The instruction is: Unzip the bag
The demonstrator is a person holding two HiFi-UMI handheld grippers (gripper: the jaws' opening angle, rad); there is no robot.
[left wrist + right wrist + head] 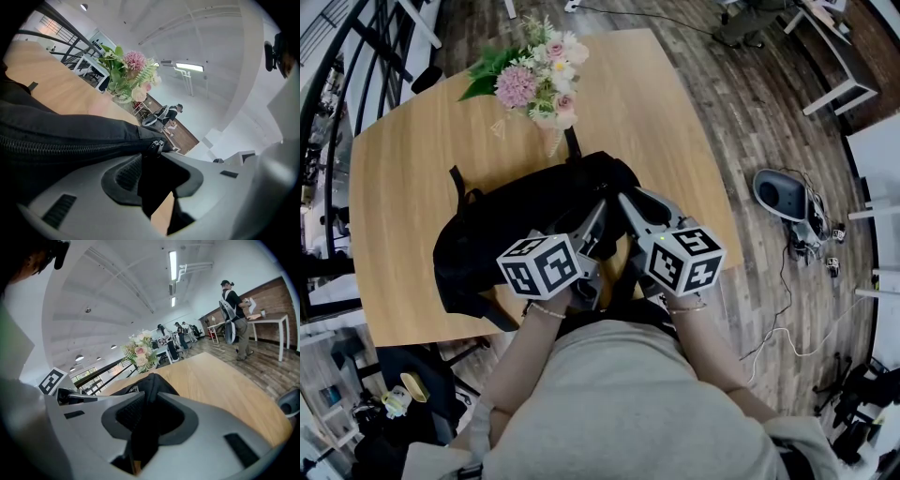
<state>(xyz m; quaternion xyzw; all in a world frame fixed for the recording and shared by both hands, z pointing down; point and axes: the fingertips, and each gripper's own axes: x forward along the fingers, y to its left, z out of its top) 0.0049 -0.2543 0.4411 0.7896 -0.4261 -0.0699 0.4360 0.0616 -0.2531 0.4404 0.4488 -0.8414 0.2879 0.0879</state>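
Observation:
A black bag [516, 220] lies on the wooden table [403, 169], and both grippers meet at its near right end. My left gripper [596, 223] is shut on a black pull strip that hangs from the zipper slider [157, 146], pinched between its pads [129, 171]. From the slider the closed zipper teeth [70, 145] run off to the left. My right gripper [630, 204] is shut on the bag's end fabric [150, 383], just right of the left one; the black cloth fills the gap between its jaws.
A vase of pink and white flowers [539, 80] stands just behind the bag. The table's near edge runs right in front of the person's body. A grey device [780, 195] with cables lies on the floor to the right. People [232, 310] stand far off.

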